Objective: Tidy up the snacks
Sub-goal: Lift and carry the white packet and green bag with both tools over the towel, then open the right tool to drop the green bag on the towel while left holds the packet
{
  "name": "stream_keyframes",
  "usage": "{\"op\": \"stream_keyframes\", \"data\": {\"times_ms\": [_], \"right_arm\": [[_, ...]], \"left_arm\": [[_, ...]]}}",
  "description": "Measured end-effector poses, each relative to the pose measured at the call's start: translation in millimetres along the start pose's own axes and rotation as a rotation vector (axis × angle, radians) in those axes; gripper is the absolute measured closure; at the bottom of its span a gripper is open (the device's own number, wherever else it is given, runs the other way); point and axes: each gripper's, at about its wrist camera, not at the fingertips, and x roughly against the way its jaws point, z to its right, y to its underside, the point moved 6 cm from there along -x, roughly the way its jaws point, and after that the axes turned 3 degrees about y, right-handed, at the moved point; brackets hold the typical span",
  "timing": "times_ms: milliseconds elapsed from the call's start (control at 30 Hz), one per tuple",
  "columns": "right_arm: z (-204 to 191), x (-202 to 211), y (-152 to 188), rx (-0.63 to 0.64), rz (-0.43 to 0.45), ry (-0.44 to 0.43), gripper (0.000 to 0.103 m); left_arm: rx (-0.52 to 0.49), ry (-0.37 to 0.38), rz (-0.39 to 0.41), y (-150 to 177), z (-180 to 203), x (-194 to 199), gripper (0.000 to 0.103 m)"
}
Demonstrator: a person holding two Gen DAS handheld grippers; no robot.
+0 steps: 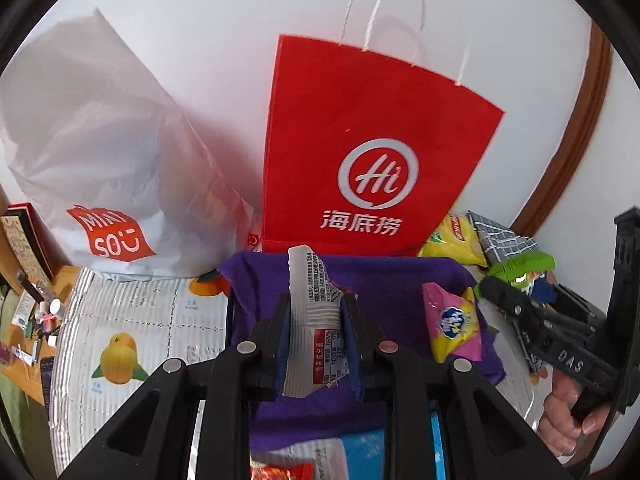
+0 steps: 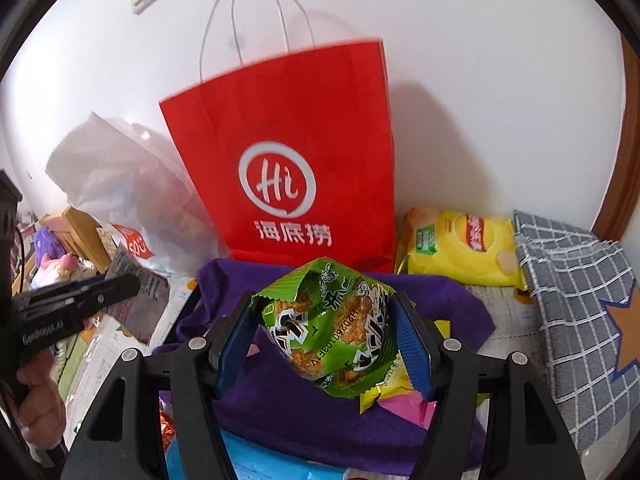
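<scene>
Green snack pack (image 2: 332, 328) in right tongs (image 2: 326, 340)

hidden: red bag (image 1: 372, 148) inside | blue pkg (image 2: 256, 464) cut off btm

Left gripper (image 1: 316, 344) fingers (image 1: 280, 344) pinch — apparently — silver packet (image 1: 316, 304).

Fruit-print mat (image 1: 136, 320), purple cloth (image 1: 384, 280), red bag (image 1: 372, 144), chip bag (image 2: 460, 244)
</scene>
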Motion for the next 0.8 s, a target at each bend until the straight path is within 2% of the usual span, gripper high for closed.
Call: {"op": "stream_keyframes", "data": {"times_ms": [133,233,600,800], "right_arm": [[2,-16,8,0.022,-0.042,0.022,0.037],[2,-28,15,0.030,-0.087,0.003,0.037],[-14,-68,46,0.093,-0.240,-0.057,0.037],[-22,-80,57,0.131,-0.288,-0.061,0.037]], "left_arm": [[0.030,0.012,-0.033,4,-10,-20,0.080],[0.034,0.002,-0.075,9,-16,-33,0.080],[0.064,-0.026,-0.132,17,-34,-50,0.080],[0.064,-0.030,-0.173,23,-34,-59,0.080]]}}
